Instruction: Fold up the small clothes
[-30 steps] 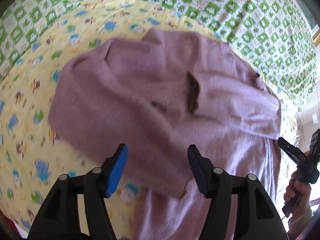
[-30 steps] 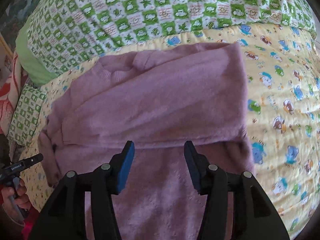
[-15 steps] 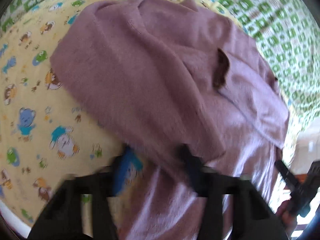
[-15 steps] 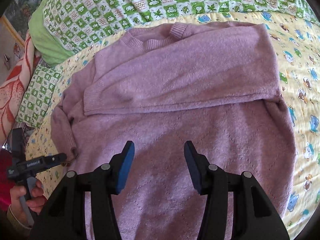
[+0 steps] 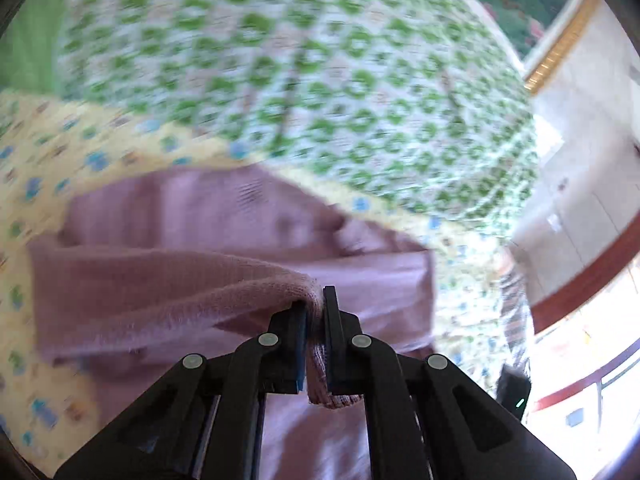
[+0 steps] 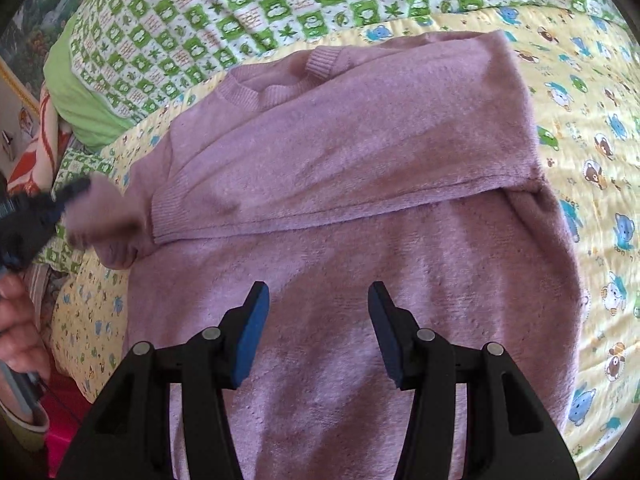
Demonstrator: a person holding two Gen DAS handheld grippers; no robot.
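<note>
A mauve knitted sweater lies flat on a yellow cartoon-print sheet, one sleeve folded across its chest. My left gripper is shut on the cuff of the other sleeve, which is raised off the bed and stretched to the left. In the right wrist view the left gripper shows blurred at the left edge with that cuff in it. My right gripper hovers over the sweater's lower body, its jaws apart with nothing between them.
A green-and-white checked quilt covers the far side of the bed, with a light green pillow at the left. A person's hand holds the left tool. The bed's edge, a wall and floor show on the right.
My left gripper shut on the sleeve cuff and lifted it up and across, swinging its view toward the quilt. The right gripper stayed open over the sweater, shifting slightly.
</note>
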